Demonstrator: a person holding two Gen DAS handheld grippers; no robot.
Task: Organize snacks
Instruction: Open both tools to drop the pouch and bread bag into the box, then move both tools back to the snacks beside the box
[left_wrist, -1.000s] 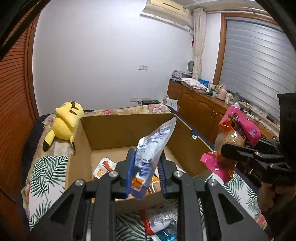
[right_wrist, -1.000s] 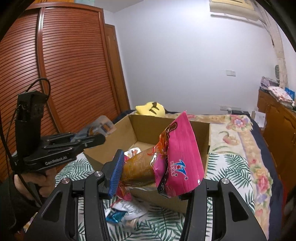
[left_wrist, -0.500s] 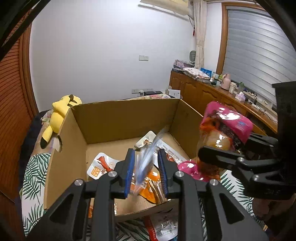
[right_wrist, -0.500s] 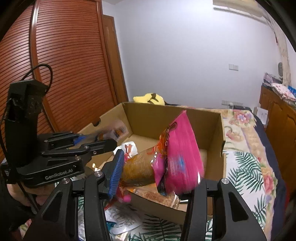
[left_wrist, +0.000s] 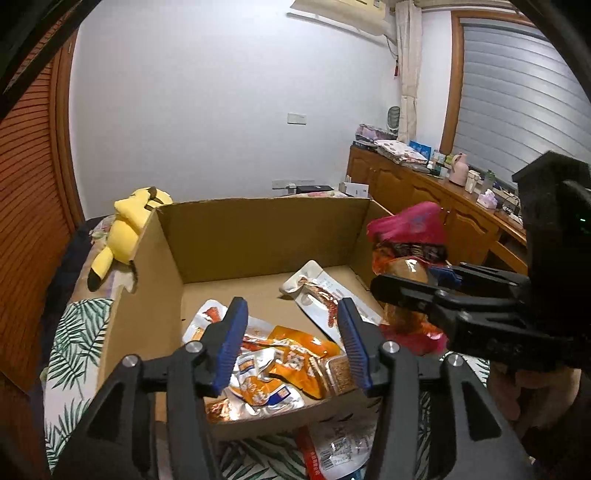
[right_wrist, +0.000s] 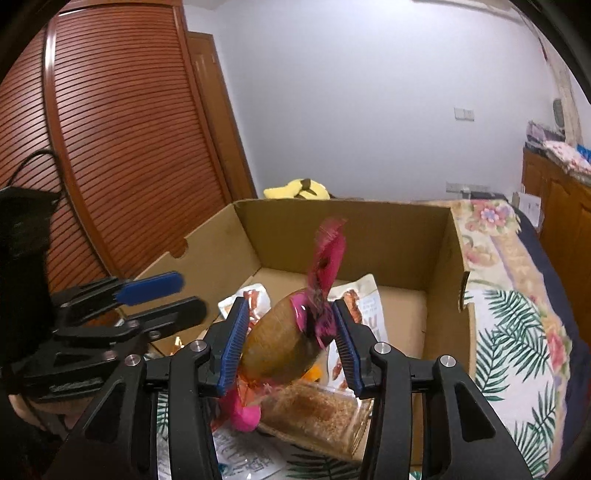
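On the bed, left gripper (left_wrist: 291, 343) has just opened empty above the cardboard box (left_wrist: 258, 236); its packet is delivered, while right gripper (right_wrist: 288, 343) clamps the pink bag (right_wrist: 284, 339).

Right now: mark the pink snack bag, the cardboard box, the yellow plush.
pink snack bag (right_wrist: 284, 343): right wrist view, its brown clear middle.
cardboard box (left_wrist: 258, 236): left wrist view, inside of far wall.
yellow plush (left_wrist: 125, 229): left wrist view, its body.

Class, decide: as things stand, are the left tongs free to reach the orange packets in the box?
Probably yes: the left tongs gape empty right above the orange packets, nothing between.
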